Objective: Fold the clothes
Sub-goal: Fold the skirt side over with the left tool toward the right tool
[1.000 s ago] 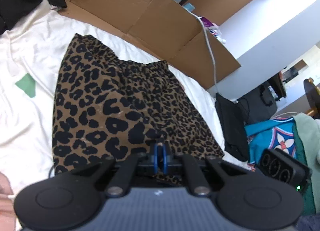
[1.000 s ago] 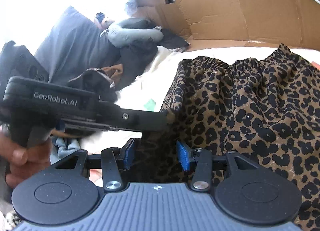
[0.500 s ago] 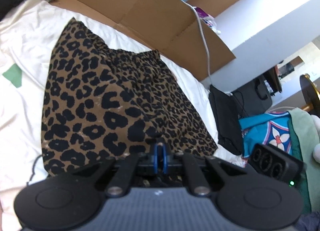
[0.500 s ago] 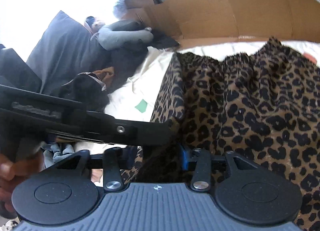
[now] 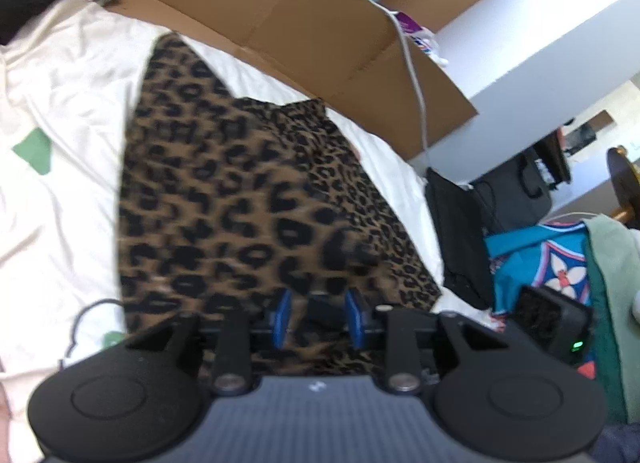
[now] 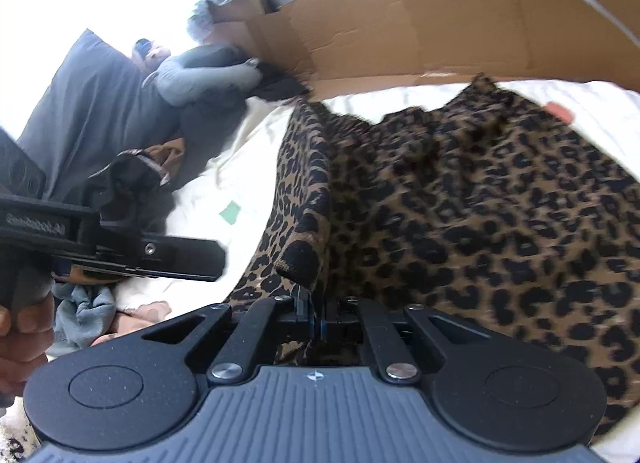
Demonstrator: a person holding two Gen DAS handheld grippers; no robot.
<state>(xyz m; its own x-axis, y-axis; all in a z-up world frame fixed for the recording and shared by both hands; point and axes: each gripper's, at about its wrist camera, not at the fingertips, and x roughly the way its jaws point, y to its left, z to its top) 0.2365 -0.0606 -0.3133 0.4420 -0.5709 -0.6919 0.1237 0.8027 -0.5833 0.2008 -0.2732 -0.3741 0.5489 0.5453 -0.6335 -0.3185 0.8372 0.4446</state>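
The leopard-print garment (image 5: 248, 199) lies spread on the white bed sheet (image 5: 60, 111), its gathered waistband toward the flattened cardboard (image 5: 288, 23) at the far edge of the bed.

The left gripper (image 5: 319, 317) sits low over the near hem. Its blue fingers (image 5: 283, 317) have just been opening and now stand apart at a narrow gap, with printed cloth lying under and between them; the pads do not seem to press on it, though blur makes that hard to confirm.

The right gripper (image 6: 319, 321) has just been closing, and its fingers are brought fully together on the garment's near left corner. From that pinch a fold of cloth (image 6: 304, 223) rises steeply, its edge standing up off the sheet while the rest of the garment stays flat to the right.

In the right wrist view the left gripper's black body (image 6: 120, 251) reaches in from the left, held by a hand (image 6: 20, 339), its tip just beside the raised fold and apart from it. A small green patch (image 6: 230, 211) shows on the sheet beyond.
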